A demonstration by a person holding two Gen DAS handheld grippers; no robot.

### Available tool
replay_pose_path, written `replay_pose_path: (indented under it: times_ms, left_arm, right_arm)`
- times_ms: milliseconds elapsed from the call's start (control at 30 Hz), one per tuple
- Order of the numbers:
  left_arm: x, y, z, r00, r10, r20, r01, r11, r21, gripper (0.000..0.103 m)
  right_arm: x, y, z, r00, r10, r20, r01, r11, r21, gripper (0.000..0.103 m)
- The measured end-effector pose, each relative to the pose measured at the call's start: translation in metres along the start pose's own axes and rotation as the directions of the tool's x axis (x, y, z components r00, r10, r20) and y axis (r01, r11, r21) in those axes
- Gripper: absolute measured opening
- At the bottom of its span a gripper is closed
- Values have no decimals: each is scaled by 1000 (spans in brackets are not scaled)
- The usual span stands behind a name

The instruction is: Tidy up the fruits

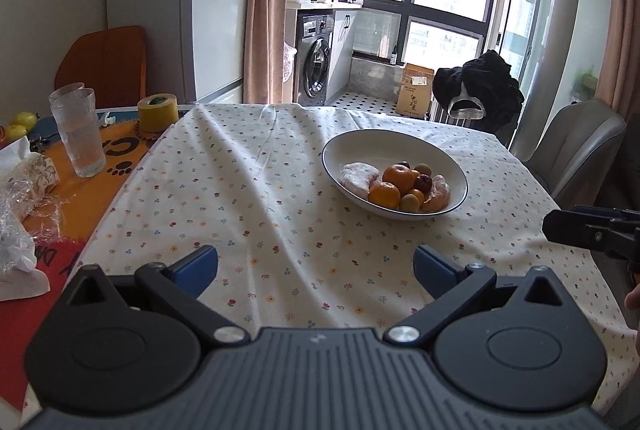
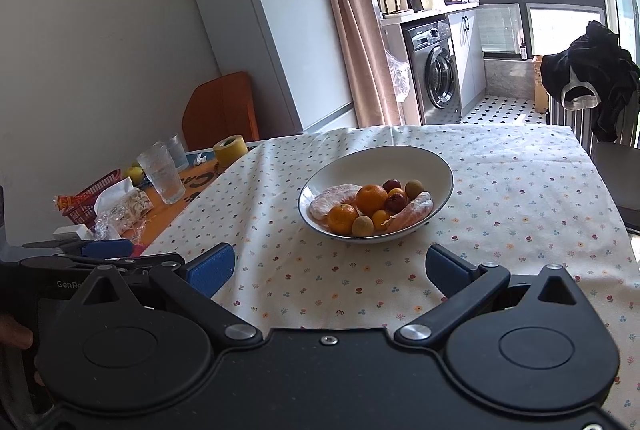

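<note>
Both tools (image 1: 315,270) (image 2: 330,268) gape over bare tablecloth (image 1: 248,198) before the bowl (image 2: 400,158).

The tablecloth (image 1: 248,190) was cream, scattered with tiny flowers in red, blue and yellow. On it sat a white bowl (image 2: 400,160) with a thin dark line round its rim. Inside the bowl, two mandarins (image 2: 372,199) were bright orange, two small round fruits (image 2: 363,225) were olive-brown, and a date (image 2: 395,204) was deep red; pale pinkish peeled segments (image 2: 334,200) lay at either side. Left of the bowl, a roll of tape (image 1: 158,112) was mustard yellow, beside clear glasses (image 1: 78,130) on an orange mat (image 1: 88,182) printed with black paw marks. Both grippers' fingers (image 2: 210,268) carried blue pads on black arms.
</note>
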State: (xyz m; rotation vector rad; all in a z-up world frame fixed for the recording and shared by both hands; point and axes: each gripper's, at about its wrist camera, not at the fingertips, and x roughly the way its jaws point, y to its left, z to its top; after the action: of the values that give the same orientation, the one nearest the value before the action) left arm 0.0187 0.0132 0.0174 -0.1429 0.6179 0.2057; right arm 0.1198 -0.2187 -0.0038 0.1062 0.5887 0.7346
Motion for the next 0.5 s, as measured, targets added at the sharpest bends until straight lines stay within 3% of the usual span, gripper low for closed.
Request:
replay_pose_path:
  times_ms: [167, 500]
  left_arm:
    - [-16, 2, -3, 1000, 20, 16, -20, 1000, 5, 103]
    - [-16, 10, -5, 1000, -2, 22, 3, 1000, -12, 103]
  right_arm:
    - [-11, 0, -4, 999, 36, -13, -35, 999, 31, 103]
    - [-7, 7, -6, 998, 13, -56, -13, 1000, 7, 103]
